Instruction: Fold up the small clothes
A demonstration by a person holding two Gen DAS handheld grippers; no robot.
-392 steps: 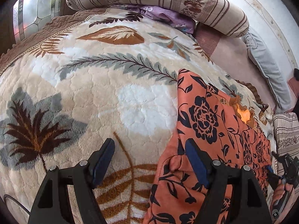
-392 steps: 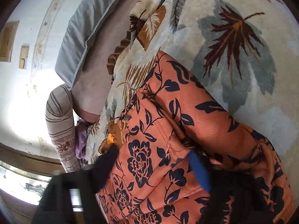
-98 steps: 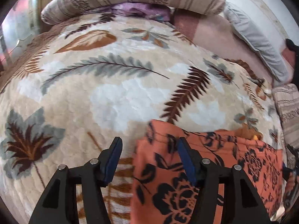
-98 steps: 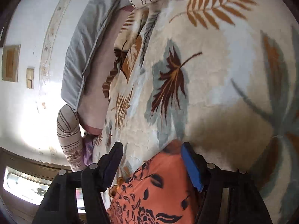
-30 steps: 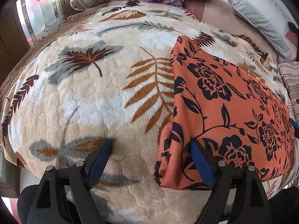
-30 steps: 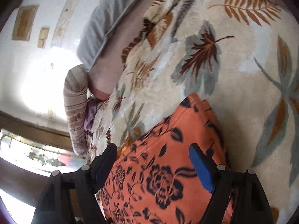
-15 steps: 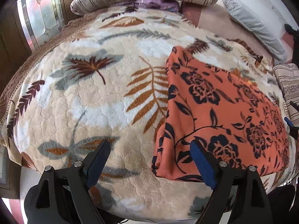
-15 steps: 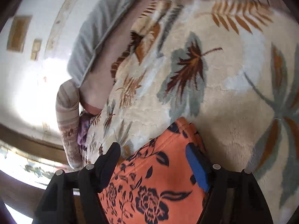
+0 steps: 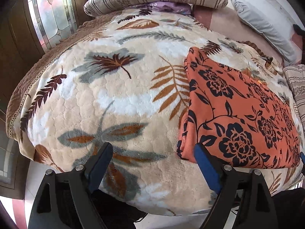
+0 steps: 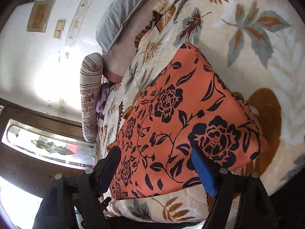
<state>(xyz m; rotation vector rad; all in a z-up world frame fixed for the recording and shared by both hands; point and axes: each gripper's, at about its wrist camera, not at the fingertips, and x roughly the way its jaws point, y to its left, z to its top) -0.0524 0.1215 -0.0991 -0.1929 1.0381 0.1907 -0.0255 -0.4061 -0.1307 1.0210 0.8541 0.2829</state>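
Orange floral garment (image 9: pixel 238 114) lying folded flat on leaf-print blanket (image 9: pixel 114 99), released seconds back, left gripper (image 9: pixel 152 160) pulled away wide and empty, right gripper (image 10: pixel 156 162) opening above it, nothing pinched, fold likely finished.

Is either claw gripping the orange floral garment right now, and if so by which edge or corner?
Nothing is held. The left claw is open above the leaf-print blanket; the right claw is opening above the folded orange floral garment, clamping none of it.
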